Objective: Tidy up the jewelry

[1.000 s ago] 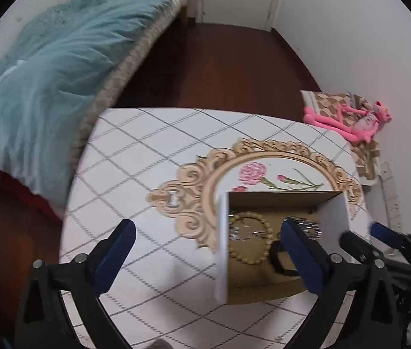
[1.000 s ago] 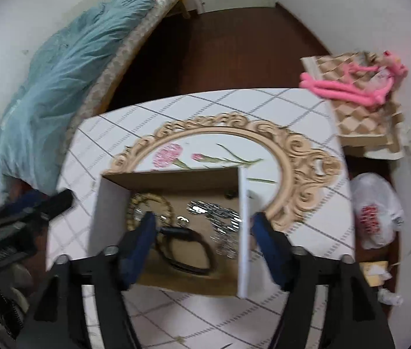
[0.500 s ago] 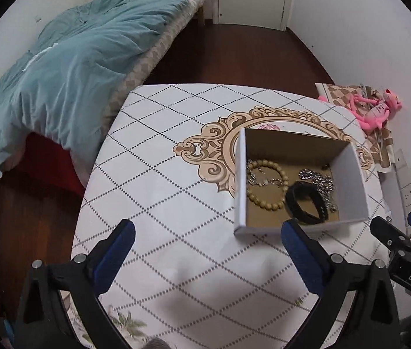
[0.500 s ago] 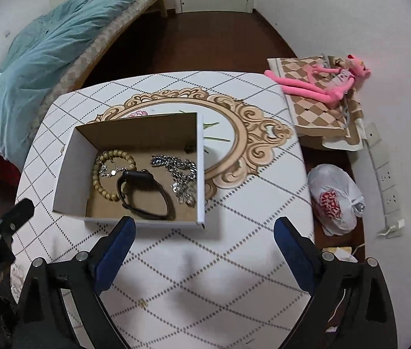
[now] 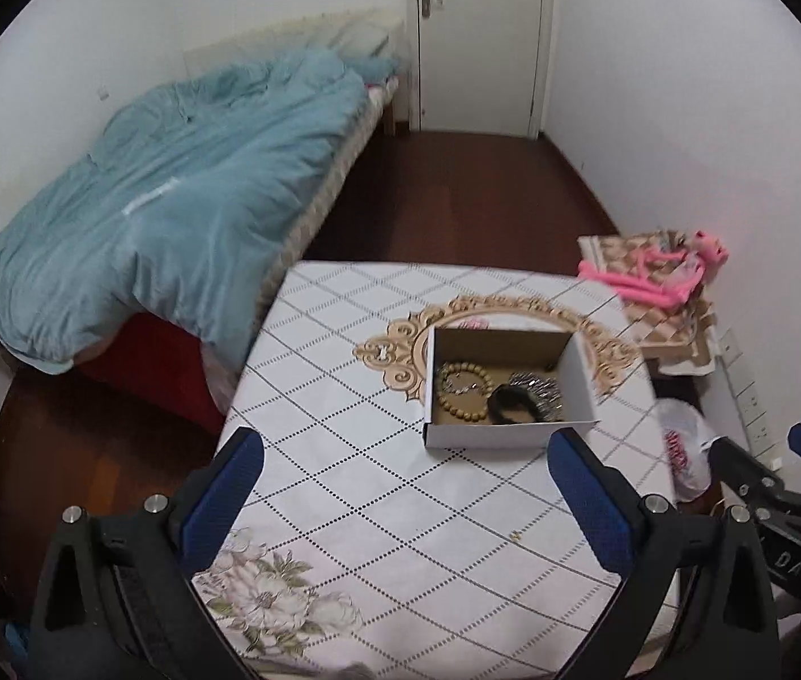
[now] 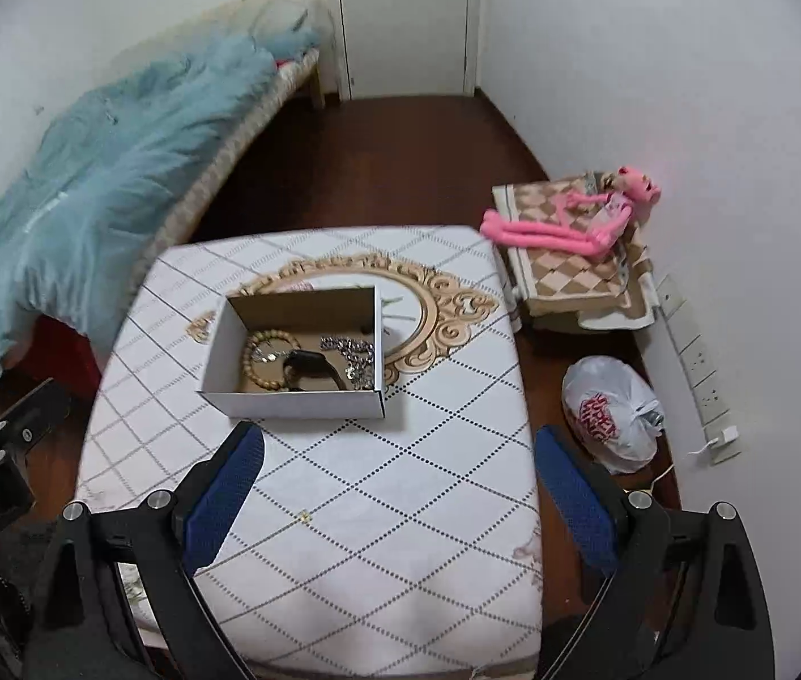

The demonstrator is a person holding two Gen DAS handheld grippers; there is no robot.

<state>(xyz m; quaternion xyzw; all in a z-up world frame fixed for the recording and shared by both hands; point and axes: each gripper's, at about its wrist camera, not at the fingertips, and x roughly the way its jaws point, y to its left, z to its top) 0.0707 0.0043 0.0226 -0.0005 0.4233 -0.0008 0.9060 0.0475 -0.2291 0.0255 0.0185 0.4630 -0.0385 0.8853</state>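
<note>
A white cardboard box stands on the patterned table. Inside lie a wooden bead bracelet, a black band and a silver chain. My left gripper hangs open above the table's near half, well short of the box, nothing between its blue pads. My right gripper is open too, high over the near side of the table, empty. A tiny gold piece lies on the cloth nearer me.
A bed with a blue quilt runs along the left. A pink plush toy lies on a checked cushion at the right, and a white plastic bag sits on the dark floor beside a wall power strip.
Both grippers have pulled up and back from the box, which now looks small and far. The right jaws widened off the box wall; the box and its jewelry stayed put.
</note>
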